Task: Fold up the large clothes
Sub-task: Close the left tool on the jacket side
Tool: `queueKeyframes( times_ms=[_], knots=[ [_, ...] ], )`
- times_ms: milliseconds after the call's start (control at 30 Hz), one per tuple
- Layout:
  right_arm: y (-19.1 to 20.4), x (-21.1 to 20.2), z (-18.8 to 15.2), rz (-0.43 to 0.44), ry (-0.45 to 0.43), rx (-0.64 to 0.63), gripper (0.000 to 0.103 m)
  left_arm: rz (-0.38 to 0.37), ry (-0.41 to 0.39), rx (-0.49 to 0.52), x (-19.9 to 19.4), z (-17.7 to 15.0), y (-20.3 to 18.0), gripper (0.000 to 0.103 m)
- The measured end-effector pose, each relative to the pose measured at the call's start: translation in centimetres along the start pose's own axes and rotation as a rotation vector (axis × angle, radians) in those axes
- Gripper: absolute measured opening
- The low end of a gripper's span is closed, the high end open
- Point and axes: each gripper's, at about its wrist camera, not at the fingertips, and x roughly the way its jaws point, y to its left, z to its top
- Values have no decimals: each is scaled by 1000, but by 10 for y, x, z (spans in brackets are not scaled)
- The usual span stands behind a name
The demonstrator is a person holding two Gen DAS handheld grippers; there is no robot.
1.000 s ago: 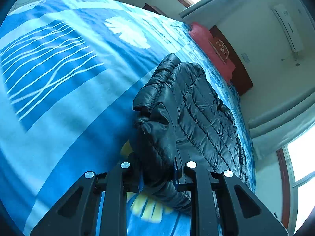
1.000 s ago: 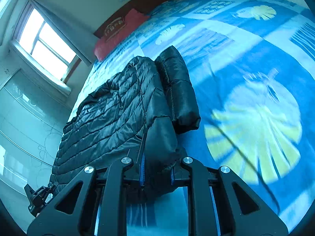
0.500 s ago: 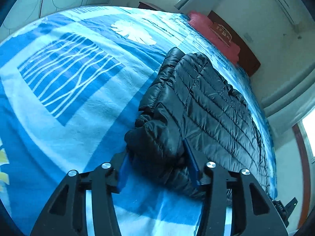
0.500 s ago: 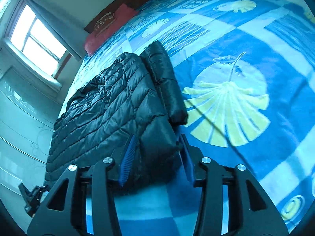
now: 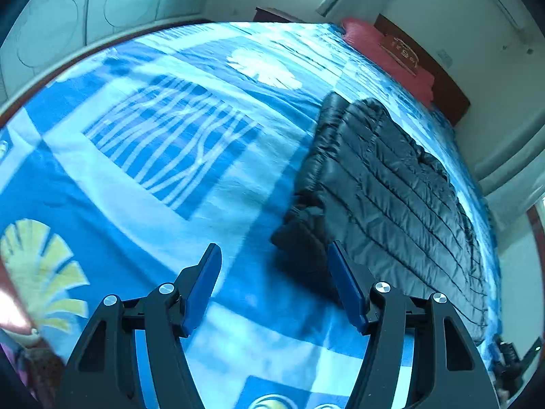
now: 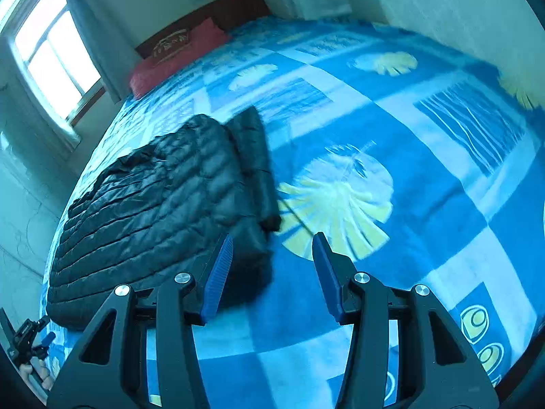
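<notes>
Now both grippers have let go of the black quilted puffer jacket (image 5: 385, 184), which lies flat along one side of the blue leaf-patterned bedspread (image 5: 153, 156). The left gripper (image 5: 274, 266), jaws just opened, stands empty just short of the jacket's near corner; the right gripper (image 6: 272, 255) likewise, beside its folded sleeve (image 6: 255, 156). That fold looks laid; another likely follows.

Daylight floods in from a blown-out window (image 6: 51, 58), giving both views a cool blue cast. Fisheye bending curves the bed (image 6: 408, 204) edges, corners vignette black, and motion blur softens the bedspread pattern.
</notes>
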Motion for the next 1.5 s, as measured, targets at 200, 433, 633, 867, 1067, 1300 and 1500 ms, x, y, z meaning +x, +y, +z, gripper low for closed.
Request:
queueKeyframes(
  times_ms=[200,433,633,867,1067,1300,1500],
  knots=[
    [66,23,2,87,55,-130,47,3,-4,36,0,21,-5,64],
    [155,81,7,161,145,-271,36,-24,27,122,24,45,-37,64],
    [215,110,26,181,123,-335,36,-12,49,182,46,62,-56,64],
    [241,164,19,101,176,-401,36,-3,89,206,72,78,-61,64],
    [240,180,7,77,163,-426,37,-27,118,223,87,89,-69,64],
    [240,179,2,73,148,-428,37,-26,165,251,110,100,-78,65],
    [239,176,-3,72,131,-431,37,-17,205,286,130,104,-82,74]
  ],
)
